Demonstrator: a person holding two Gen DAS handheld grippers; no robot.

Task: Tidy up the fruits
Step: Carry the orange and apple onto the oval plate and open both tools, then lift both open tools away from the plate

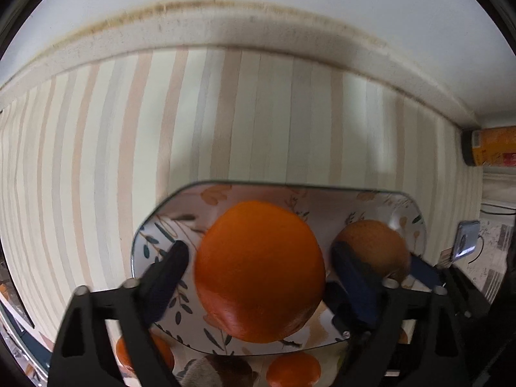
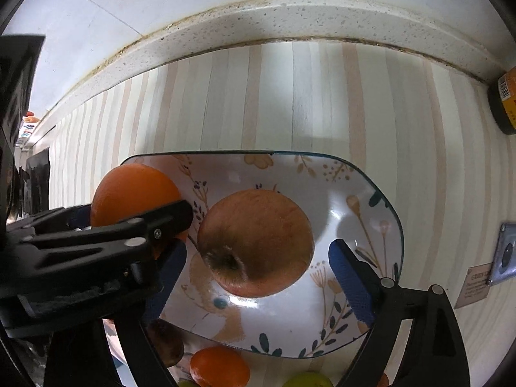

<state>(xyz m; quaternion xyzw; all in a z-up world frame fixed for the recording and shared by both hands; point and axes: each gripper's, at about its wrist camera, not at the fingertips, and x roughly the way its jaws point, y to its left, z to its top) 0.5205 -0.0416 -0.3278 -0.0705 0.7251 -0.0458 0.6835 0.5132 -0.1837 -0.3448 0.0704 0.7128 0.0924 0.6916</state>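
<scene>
A flower-patterned plate point(image 1: 225, 193) point(image 2: 371, 193) lies on the striped counter. In the left wrist view an orange point(image 1: 259, 271) sits on the plate between the fingers of my left gripper point(image 1: 259, 272); the jaws stand wide, with small gaps either side. A brownish apple point(image 1: 375, 246) point(image 2: 256, 242) lies on the plate to the right. In the right wrist view my right gripper point(image 2: 258, 267) is open around the apple without touching it. The left gripper point(image 2: 135, 225) and its orange point(image 2: 129, 187) show at the left.
More fruit lies in front of the plate: small oranges point(image 1: 293, 371) point(image 2: 219, 367), a green fruit point(image 2: 306, 380) and a dark fruit point(image 2: 167, 342). An orange-labelled jar point(image 1: 490, 146) point(image 2: 506, 103) stands at the far right by the backsplash ledge. A phone point(image 1: 466, 238) point(image 2: 506, 254) lies at the right.
</scene>
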